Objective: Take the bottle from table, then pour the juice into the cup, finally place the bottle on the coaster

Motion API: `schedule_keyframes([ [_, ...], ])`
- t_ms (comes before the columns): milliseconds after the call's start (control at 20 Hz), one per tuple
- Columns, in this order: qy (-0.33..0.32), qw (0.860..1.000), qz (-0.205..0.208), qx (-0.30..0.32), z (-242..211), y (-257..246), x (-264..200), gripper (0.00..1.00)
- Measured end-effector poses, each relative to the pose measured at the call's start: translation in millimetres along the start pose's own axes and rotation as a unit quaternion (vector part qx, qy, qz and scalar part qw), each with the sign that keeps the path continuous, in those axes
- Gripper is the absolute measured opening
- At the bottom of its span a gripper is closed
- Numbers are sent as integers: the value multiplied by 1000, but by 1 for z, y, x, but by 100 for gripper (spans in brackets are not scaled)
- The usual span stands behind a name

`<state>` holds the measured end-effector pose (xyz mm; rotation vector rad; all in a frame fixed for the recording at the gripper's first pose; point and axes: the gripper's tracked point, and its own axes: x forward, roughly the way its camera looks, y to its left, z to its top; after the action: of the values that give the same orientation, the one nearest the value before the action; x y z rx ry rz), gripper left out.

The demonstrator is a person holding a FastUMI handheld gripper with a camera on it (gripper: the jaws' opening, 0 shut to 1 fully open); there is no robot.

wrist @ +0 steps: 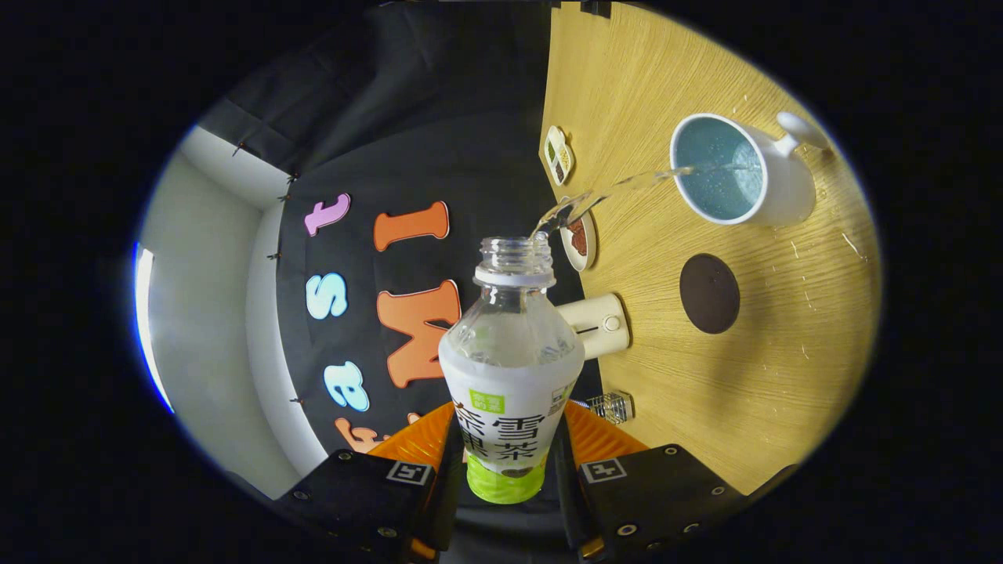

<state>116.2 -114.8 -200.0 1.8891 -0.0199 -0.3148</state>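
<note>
Clear liquid arcs from the mouth of the bottle (510,368) in the gripper view, running toward two o'clock and landing inside the cup (740,168). The gripper (508,470) has both fingers pressed against the labelled lower body of the bottle, one on each side, so the jaws are pinching it. The bottle's long axis runs straight ahead from between the fingers toward twelve o'clock, neck open and cap off, and the whole view is rolled over so that the wooden table (783,376) stands like a wall on the right.

The cup, white outside and pale blue inside, lies well beyond the fingers at two o'clock from the bottle mouth, its handle on the far side; some liquid seems to be in it, though the level is hard to read. The bottle's upper part looks mostly clear, so I judge pouring is well along.

The dark round coaster (709,293) lies on the table just below the cup, at about three o'clock from the bottle neck, bare. Righting the bottle, then moving toward it, is the likely next move.
</note>
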Motion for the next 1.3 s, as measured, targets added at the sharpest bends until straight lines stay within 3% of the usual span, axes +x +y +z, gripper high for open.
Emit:
schedule_keyframes([
  [1300, -5, 998, -1, 59, -1, 7, 4, 55],
])
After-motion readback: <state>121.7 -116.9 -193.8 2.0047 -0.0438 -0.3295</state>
